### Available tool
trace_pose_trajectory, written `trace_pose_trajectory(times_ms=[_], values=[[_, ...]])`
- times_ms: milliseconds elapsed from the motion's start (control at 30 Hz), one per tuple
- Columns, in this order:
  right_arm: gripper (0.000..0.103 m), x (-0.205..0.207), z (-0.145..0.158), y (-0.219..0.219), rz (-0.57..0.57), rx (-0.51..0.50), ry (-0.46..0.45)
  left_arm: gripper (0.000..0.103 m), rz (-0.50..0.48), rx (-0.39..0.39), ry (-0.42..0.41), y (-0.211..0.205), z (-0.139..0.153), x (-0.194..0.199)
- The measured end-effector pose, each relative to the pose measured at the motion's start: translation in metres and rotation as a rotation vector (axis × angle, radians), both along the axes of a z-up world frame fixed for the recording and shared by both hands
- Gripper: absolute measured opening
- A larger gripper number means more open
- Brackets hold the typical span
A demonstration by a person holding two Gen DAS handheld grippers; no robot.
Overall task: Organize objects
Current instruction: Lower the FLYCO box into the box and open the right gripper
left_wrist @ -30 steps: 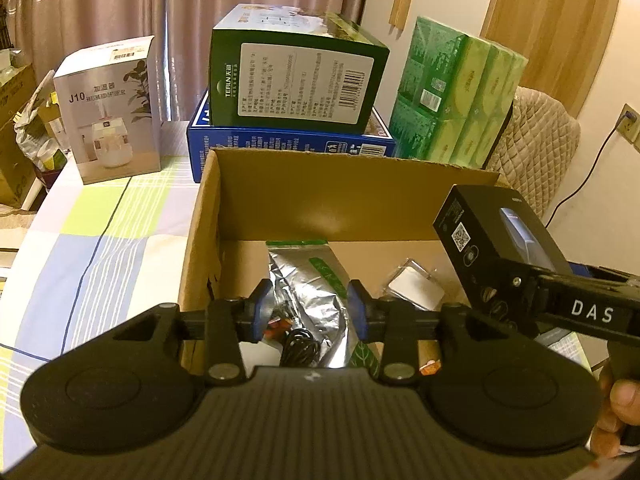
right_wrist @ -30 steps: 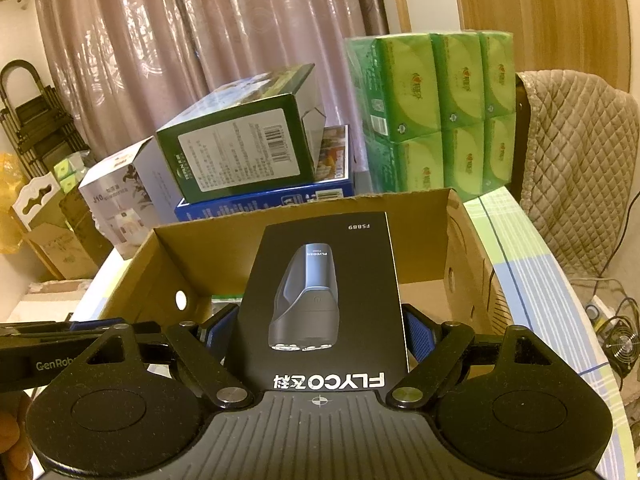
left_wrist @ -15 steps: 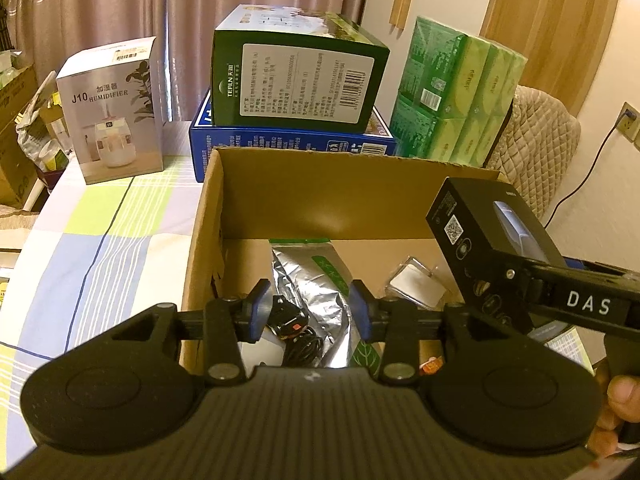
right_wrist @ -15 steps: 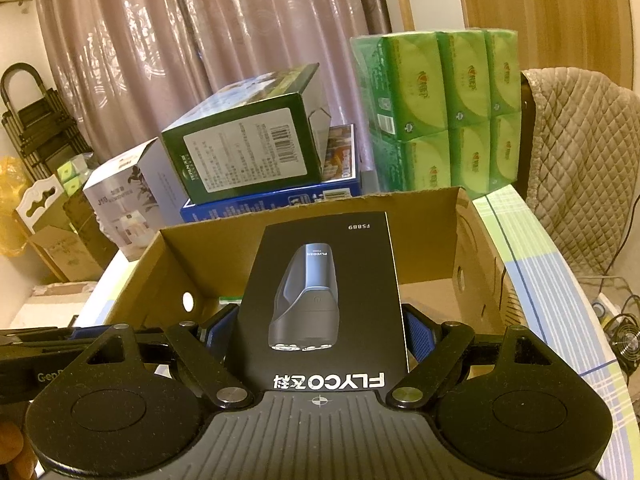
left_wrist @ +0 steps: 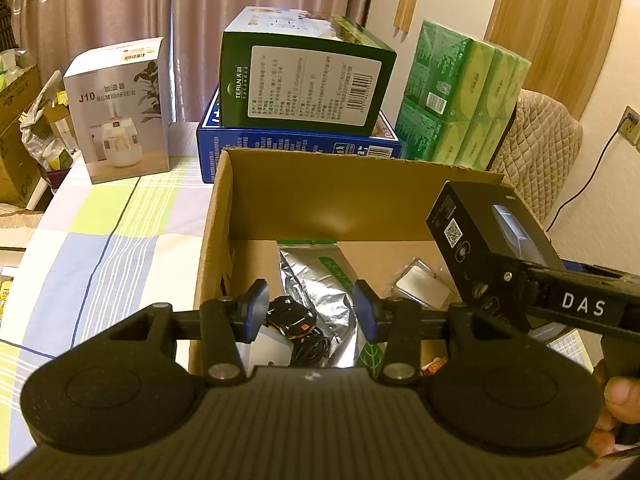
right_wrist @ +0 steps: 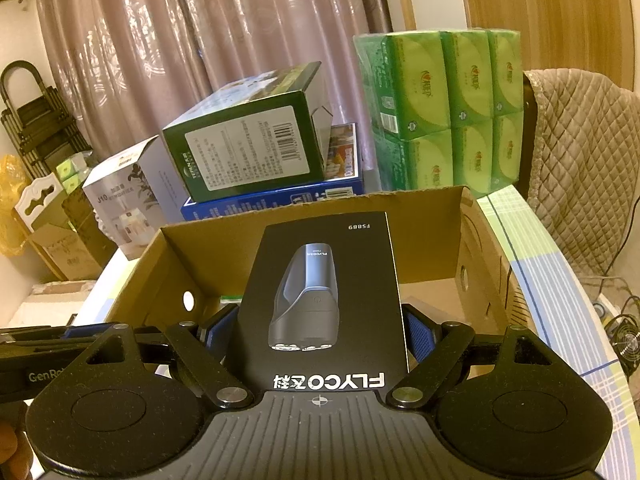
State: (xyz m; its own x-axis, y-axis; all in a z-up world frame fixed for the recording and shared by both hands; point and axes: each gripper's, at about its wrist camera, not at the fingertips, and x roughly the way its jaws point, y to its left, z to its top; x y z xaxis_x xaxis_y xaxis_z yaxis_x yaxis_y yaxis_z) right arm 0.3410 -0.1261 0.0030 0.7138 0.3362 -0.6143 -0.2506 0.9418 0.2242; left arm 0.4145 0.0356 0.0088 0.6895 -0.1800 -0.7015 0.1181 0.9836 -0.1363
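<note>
Cardboard box (left_wrist: 224, 216) part-filled; left tool (left_wrist: 308, 312) just spreading, toy car (left_wrist: 290, 318) loose between; right tool (right_wrist: 320, 332) pinching shaver box (right_wrist: 320, 300) above it, unplaced

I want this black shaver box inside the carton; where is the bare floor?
Bare cardboard lies in the cardboard carton's far right corner, behind the clear packet. The left and near side are crowded: foil pouch, small black gadget, cable.
</note>
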Motion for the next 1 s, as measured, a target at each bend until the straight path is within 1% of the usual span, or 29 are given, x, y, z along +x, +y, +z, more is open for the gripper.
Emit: trace_pose_trajectory(times_ms=[200, 300, 467, 600, 700, 733, 767, 800, 833, 867, 900, 967, 1000], values=[[0.081, 0.001, -0.001, 0.000, -0.005, 0.001, 0.002, 0.043, 0.001, -0.003, -0.004, 0.002, 0.002, 0.000], [0.082, 0.000, 0.000, -0.001, 0.008, 0.032, -0.028, 0.043, 0.001, -0.003, -0.004, 0.002, 0.002, 0.000], [0.086, 0.001, 0.001, -0.007, -0.006, 0.083, -0.045, 0.051, 0.008, -0.003, -0.010, 0.003, 0.004, 0.000], [0.088, 0.001, 0.004, -0.015, -0.038, 0.096, -0.053, 0.054, 0.013, -0.003, -0.015, 0.004, 0.005, -0.001], [0.089, 0.001, 0.004, -0.020, -0.047, 0.098, -0.045, 0.060, 0.019, 0.002, -0.019, 0.004, 0.005, -0.002], [0.089, 0.000, 0.005, -0.021, -0.045, 0.093, -0.040, 0.064, 0.023, 0.006, -0.020, 0.005, 0.005, -0.003], [0.089, -0.002, 0.006, -0.022, -0.042, 0.089, -0.037, 0.071, 0.025, 0.012, -0.023, 0.005, 0.005, -0.003], [0.089, -0.004, 0.007, -0.022, -0.040, 0.086, -0.037, 0.076, 0.029, 0.021, -0.026, 0.004, 0.005, -0.004], [0.089, -0.007, 0.009, -0.022, -0.039, 0.081, -0.035, 0.084, 0.034, 0.030, -0.031, 0.004, 0.006, -0.006], [0.089, -0.009, 0.010, -0.022, -0.038, 0.076, -0.033, 0.088, 0.038, 0.038, -0.036, 0.003, 0.007, -0.008], [0.089, -0.013, 0.013, -0.022, -0.036, 0.070, -0.034, 0.089, 0.040, 0.045, -0.044, 0.003, 0.008, -0.011], [0.089, -0.023, 0.017, -0.024, -0.032, 0.055, -0.031, 0.097, 0.050, 0.062, -0.059, 0.002, 0.013, -0.017], [0.089, -0.028, 0.018, -0.025, -0.032, 0.046, -0.025, 0.098, 0.055, 0.070, -0.068, 0.002, 0.016, -0.021]])
